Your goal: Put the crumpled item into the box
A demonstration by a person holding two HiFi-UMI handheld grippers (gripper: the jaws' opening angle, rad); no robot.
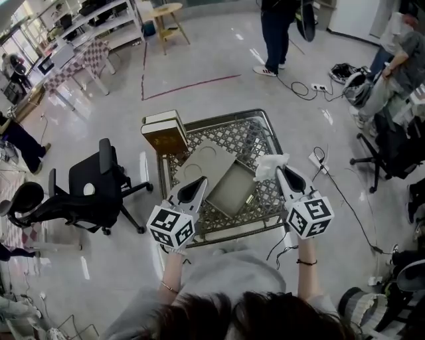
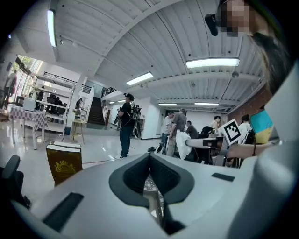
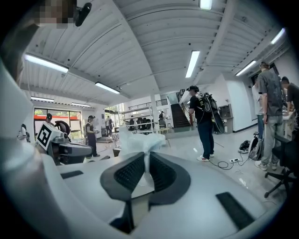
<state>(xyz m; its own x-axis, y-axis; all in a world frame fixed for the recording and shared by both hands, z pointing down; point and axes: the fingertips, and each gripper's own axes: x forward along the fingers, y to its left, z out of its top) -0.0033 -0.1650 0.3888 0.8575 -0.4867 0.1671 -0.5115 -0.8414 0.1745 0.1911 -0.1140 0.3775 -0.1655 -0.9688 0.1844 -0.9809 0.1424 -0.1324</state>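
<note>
One crumpled tissue point(image 1: 271, 165), one open box point(image 1: 231, 191), one book point(image 1: 164, 133) on wire table point(image 1: 264, 120).
Right gripper point(image 1: 279, 170) clamped the tissue beside the box; left gripper point(image 1: 201, 180) had jaws together, empty.

The right hand-held gripper point(image 3: 146, 161) hides the lower end of the crumpled item point(image 3: 141, 141).

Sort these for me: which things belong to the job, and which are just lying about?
Job: crumpled white item, held by the right hand-held gripper; open box in the mesh cart.
Lying about: book, black office chair, wooden stool.
</note>
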